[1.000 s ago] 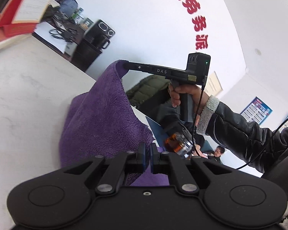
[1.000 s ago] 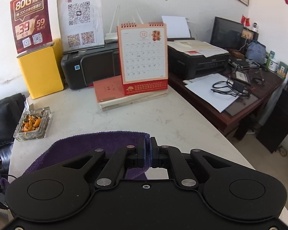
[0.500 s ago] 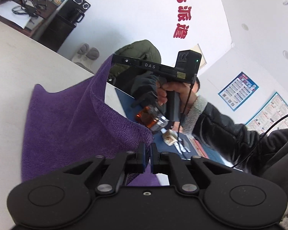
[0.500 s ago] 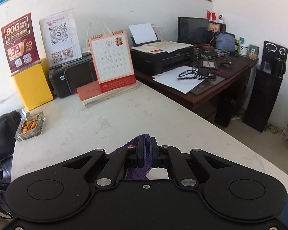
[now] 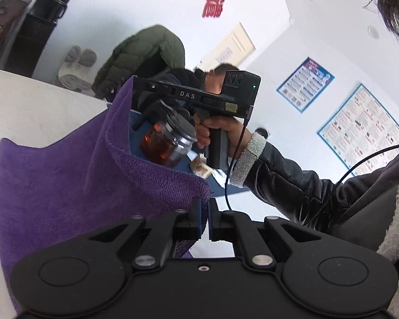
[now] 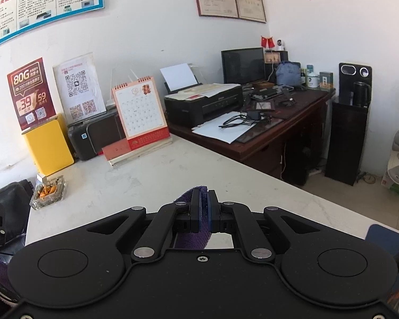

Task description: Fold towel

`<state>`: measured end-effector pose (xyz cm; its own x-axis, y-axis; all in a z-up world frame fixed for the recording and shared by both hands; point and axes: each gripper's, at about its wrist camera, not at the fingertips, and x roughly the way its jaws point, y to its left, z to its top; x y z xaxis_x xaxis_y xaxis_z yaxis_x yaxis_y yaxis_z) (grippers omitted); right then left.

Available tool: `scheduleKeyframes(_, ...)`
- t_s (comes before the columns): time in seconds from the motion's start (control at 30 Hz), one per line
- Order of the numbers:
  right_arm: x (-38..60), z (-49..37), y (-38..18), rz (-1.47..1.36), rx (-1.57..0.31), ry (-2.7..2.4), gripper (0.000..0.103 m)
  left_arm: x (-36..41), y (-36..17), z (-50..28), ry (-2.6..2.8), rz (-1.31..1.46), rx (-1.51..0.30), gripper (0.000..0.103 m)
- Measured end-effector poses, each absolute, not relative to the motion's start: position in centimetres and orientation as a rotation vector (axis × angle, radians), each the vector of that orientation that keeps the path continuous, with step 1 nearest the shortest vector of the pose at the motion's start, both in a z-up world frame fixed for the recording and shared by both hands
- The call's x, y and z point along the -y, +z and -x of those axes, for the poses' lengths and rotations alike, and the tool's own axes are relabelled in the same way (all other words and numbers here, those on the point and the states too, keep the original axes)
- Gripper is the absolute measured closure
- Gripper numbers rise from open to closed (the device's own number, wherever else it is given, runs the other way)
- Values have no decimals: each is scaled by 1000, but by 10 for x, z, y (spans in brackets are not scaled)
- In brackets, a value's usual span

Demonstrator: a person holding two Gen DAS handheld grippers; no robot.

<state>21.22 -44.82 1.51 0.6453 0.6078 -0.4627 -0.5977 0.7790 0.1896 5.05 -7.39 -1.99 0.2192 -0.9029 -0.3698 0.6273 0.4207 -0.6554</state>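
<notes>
White marble table (image 6: 151,180) fills more of my right view than a second ago, and the calendar (image 6: 139,111) sits farther off. Both grippers have pulled back together, dragging the purple towel (image 5: 74,186) with them. My left gripper (image 5: 204,207) and right gripper (image 6: 204,202) each have their fingers clenched on a corner, lifting that edge; I judge the fold is underway.

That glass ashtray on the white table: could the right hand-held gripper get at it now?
Probably not as things stand. The way across the white table to the glass ashtray looks free, but the right hand-held gripper is shut on a corner of the purple towel, so it has no free grip.
</notes>
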Motion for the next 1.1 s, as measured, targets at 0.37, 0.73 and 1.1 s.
scheduleKeyframes(0.37, 497, -196, -61, 16, -699, 594, 99, 173, -89, -81, -1257, 193, -1066, 98)
scheduleKeyframes(0.73, 509, -182, -106, 72, -778, 483, 97, 238, -120, -68, -1302, -84, -1109, 95)
scheduleKeyframes(1.1, 498, -152, -105, 181, -719, 294, 62, 282, -103, -49, -1335, -247, -987, 81)
